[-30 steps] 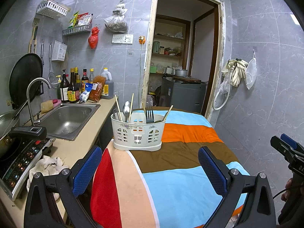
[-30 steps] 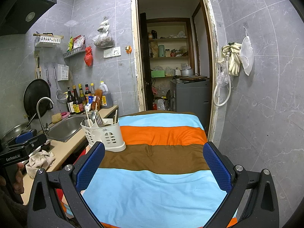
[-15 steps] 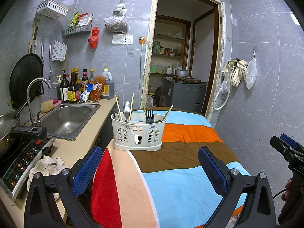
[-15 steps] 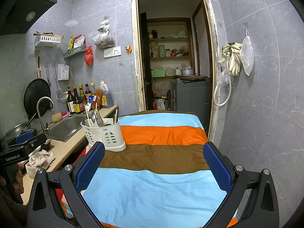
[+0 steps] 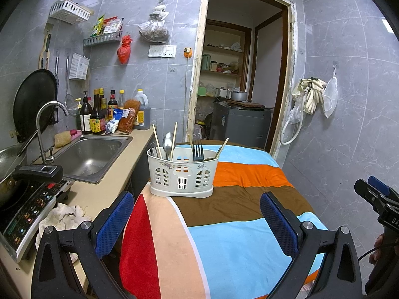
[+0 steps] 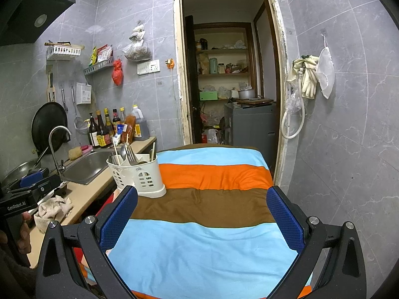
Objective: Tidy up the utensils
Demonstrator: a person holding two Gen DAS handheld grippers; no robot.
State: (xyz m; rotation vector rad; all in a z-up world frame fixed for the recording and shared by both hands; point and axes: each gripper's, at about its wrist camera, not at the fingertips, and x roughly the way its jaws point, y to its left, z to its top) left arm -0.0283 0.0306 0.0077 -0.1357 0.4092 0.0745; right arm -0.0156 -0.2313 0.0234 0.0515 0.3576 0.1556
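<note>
Utensils standing upright in a white caddy [image 5: 183,173] at the near-left corner of the striped cloth [image 5: 237,226], hard by the counter edge: chopsticks [image 5: 157,141], a spoon [image 5: 167,142] and a fork [image 5: 198,149], long axes near vertical, handles down, one stick [image 5: 222,148] leaning right. Dead ahead of the left gripper [image 5: 197,221], between its two blue pads and beyond their tips, with bare cloth between. Off to the left of the right gripper [image 6: 202,219], just past its left pad in the right wrist view. Nearer and better lined up for the left, then; probably a straight reach forward and a pinch from above on a shaft, the jaw line turned across that upright axis. Both sets of jaws spread wide, holding nothing. Beyond the caddy, the steel sink [image 5: 89,155] and a crumpled rag [image 5: 62,218] on the counter, well clear of the reach. Cannot tell which compartment holds which piece.
</note>
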